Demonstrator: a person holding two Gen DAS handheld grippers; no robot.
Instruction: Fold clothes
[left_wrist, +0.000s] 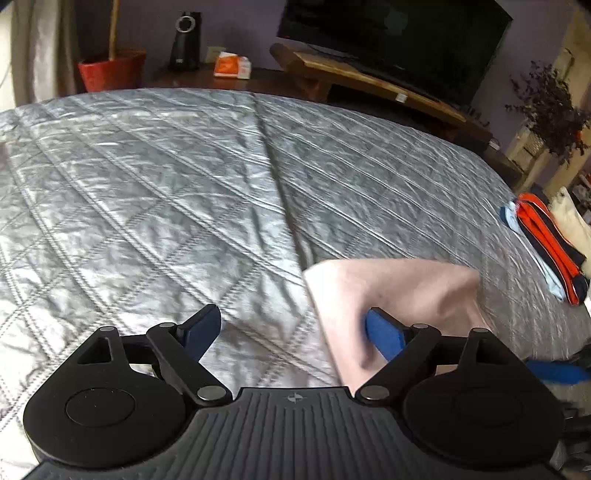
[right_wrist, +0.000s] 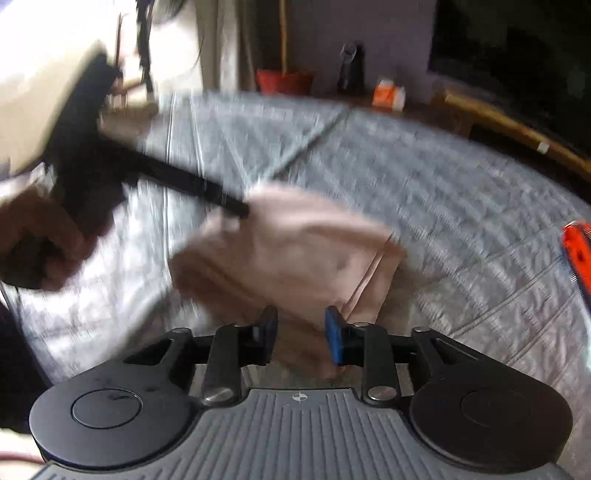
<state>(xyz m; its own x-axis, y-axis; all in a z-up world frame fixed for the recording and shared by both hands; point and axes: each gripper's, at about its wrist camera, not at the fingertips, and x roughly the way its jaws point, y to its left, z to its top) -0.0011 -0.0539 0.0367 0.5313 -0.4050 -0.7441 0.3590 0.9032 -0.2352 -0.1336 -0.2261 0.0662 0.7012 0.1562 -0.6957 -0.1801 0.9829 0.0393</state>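
Left gripper (left_wrist: 293, 332) jaws spread wide, nothing clamped; pink garment (left_wrist: 391, 295) lies against its right pad. Right gripper (right_wrist: 301, 334) jaws part open with the pink cloth (right_wrist: 288, 251) bunched between the pads; too blurred to tell whether they pinch it. Garment sits crumpled on the grey quilted bedspread (left_wrist: 184, 166). Orange, navy and light-blue folded clothes (left_wrist: 546, 240) at bed's right edge. Beyond: TV (left_wrist: 399, 40), red pot (left_wrist: 110, 70).

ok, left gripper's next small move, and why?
Probably shift the left gripper sideways onto the pink cloth: its jaws stand wide open with only one finger at the cloth, while the right gripper has cloth between its fingers.
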